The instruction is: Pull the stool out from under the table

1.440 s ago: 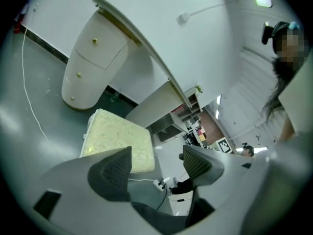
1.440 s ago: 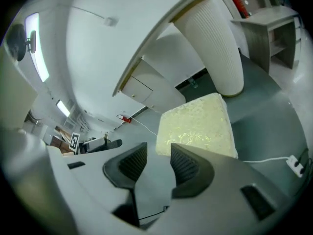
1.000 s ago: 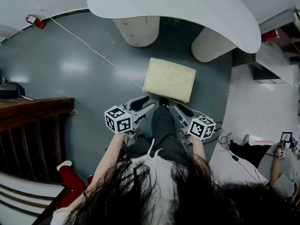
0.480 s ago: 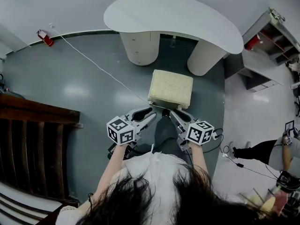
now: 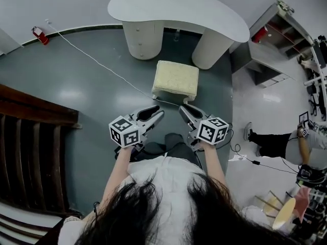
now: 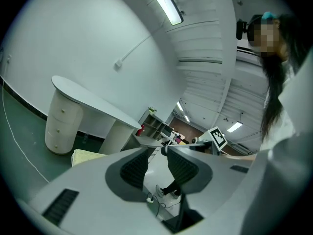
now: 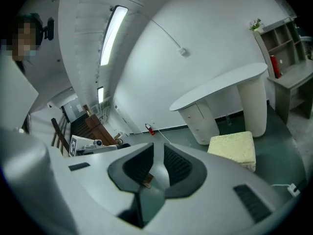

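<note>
The cream cushioned stool [image 5: 176, 79] stands on the grey-green floor, in front of the white curved table [image 5: 173, 6] and clear of its top. My left gripper [image 5: 159, 111] hovers short of the stool's near edge, shut and empty. My right gripper [image 5: 182, 108] is beside it, also off the stool, its jaws closing with nothing between them. In the left gripper view the left gripper [image 6: 157, 153] points past the stool [image 6: 85, 156]. The right gripper view has the right gripper [image 7: 159, 148] left of the stool [image 7: 234, 148], with the table [image 7: 220, 87] behind.
A white cable [image 5: 102, 65] crosses the floor from a red extinguisher [image 5: 39, 34] towards the stool. A dark wooden railing [image 5: 30, 147] lines the left. At the right are a shelf unit [image 5: 276, 40], floor cables [image 5: 240, 154] and another person [image 5: 276, 142].
The head view has pulled up and back. Both grippers have drawn away from the stool's near edge, and their jaws have narrowed. The stool now looks smaller and farther off.
</note>
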